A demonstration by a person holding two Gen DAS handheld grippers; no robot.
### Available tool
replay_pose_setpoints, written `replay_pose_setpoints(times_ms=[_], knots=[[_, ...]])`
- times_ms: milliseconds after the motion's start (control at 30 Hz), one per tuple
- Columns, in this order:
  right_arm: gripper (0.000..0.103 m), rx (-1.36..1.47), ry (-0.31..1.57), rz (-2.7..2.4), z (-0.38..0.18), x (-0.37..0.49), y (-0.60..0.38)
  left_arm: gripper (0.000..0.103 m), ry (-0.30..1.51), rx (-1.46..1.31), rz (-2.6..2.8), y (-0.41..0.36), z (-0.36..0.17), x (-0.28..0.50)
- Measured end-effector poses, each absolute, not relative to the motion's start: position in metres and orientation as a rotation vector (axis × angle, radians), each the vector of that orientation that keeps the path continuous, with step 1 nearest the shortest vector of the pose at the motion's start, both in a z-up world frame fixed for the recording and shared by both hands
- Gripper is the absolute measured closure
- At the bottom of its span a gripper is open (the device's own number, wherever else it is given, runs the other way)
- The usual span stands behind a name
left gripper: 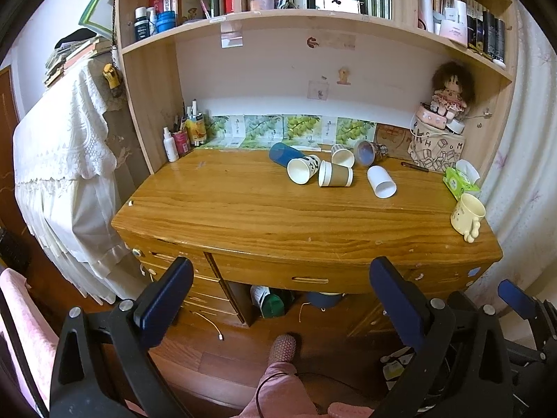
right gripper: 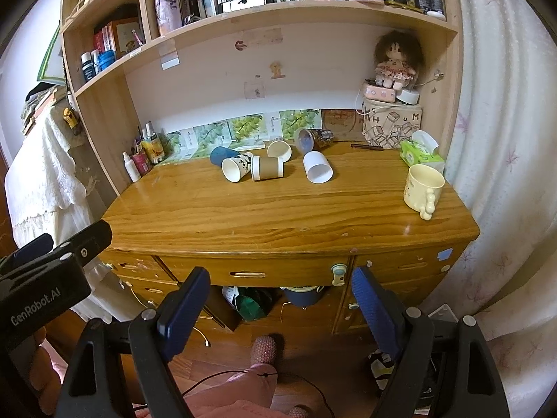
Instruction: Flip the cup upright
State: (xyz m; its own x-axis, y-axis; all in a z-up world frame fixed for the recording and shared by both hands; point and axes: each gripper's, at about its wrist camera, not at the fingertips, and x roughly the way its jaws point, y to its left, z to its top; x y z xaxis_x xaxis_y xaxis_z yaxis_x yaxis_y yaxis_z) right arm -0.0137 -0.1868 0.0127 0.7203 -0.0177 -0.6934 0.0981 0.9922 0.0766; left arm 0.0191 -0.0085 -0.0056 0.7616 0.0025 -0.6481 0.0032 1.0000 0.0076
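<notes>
- The left tongs (left gripper: 280,299) are seen with their blue-padded jaws spread wide and nothing between them; they are held short of the desk's front edge, above the floor.
- The right tongs (right gripper: 280,308) are likewise spread apart and empty, held at about the same stand-off from the desk.
- Ahead of both tongs, toward the back of the yellow-brown wooden desk (left gripper: 278,223), a cluster of tipped cups is found: a white paper cup with a black print (left gripper: 302,170), a brown-sleeved paper cup (left gripper: 335,173), a small plain white paper cup (left gripper: 343,155), a blue plastic cup (left gripper: 283,153) and a clear glass with a patterned base (left gripper: 365,152).
- A smooth white plastic cup (left gripper: 381,182) lies on its side just right of the cluster and apart from it, its long axis running roughly front to back with the open mouth toward the tongs.
- That cup is judged the easiest candidate, and the right tongs appear slightly better placed for it.
- A cream ceramic mug with a knobbly handle (right gripper: 423,186) already stands upright near the desk's right edge.
- A wide bare stretch of desk separates tongs and cups; bookshelves stand above, and a pale curtain hangs at the right.
</notes>
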Motion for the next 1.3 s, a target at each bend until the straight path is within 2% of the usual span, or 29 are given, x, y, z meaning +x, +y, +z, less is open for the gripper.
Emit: replay_pose_setpoints(times_ms=[500, 1300], knots=[[0.019, 0.104, 0.856, -0.091, -0.006, 0.070, -0.194, 0.001, 0.784, -0.011, -0.027, -0.013, -0.021, 0.105], [0.019, 0.202, 0.919, -0.205, -0.003, 0.253, -0.190, 0.002, 0.820, 0.029, -0.158, 0.009, -0.007, 0.311]])
